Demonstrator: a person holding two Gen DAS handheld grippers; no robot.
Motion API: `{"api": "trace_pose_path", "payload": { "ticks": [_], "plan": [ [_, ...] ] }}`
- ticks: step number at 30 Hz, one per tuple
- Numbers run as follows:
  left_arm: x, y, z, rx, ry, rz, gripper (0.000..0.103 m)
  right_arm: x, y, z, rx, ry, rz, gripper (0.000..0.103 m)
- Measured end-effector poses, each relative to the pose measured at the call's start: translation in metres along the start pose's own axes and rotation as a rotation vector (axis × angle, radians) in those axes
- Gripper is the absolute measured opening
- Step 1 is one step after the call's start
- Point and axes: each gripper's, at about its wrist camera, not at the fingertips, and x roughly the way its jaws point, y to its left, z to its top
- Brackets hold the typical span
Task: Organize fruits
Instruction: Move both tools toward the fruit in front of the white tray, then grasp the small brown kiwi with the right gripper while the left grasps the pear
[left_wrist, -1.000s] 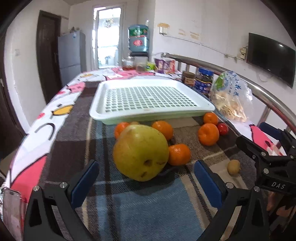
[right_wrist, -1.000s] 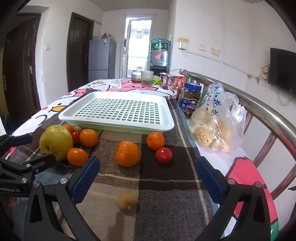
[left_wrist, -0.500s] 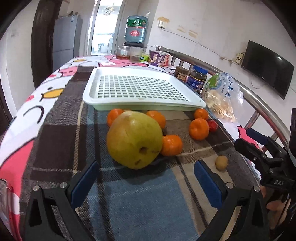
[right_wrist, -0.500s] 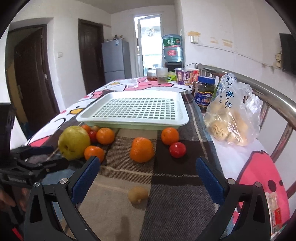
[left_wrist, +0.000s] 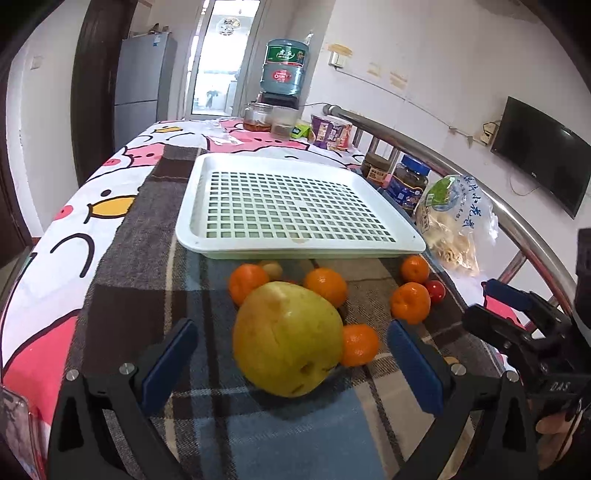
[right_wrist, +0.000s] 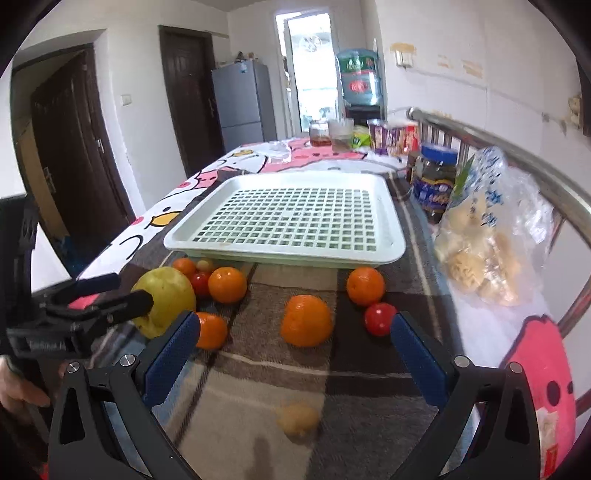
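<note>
Left gripper: we see jaws wide, flanking the pear.
Right gripper: jaws wide, empty.
Tray: 12 o'clock of pear.

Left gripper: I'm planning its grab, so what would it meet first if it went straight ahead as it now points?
Most likely the big yellow-green pear, centred between the open left gripper fingers. A small orange sits right beside the pear.

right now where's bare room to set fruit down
The tray is bare all over. Bare cloth also lies between the big orange and the small brown fruit. It is crowded around the pear, ringed by oranges near the tray's front edge.
</note>
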Motion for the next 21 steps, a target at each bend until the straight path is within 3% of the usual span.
{"api": "trace_pose_path", "payload": {
  "ticks": [6,11,17,21],
  "plan": [
    [0.005,0.001,-0.004,0.012,-0.006,0.006,0.103,0.009,-0.002,-0.004,0.022,0.023,-0.007,0.103],
    [0.007,0.0,-0.013,0.042,0.018,0.007,0.102,0.009,-0.005,-0.027,0.018,0.098,-0.015,0.101],
    [0.017,0.01,-0.013,-0.001,0.059,0.013,0.09,0.007,-0.005,-0.054,-0.021,0.192,-0.02,0.087],
    [0.021,0.014,-0.012,-0.031,0.078,-0.012,0.09,0.007,-0.001,-0.06,-0.025,0.205,-0.022,0.077]
  ]
}}
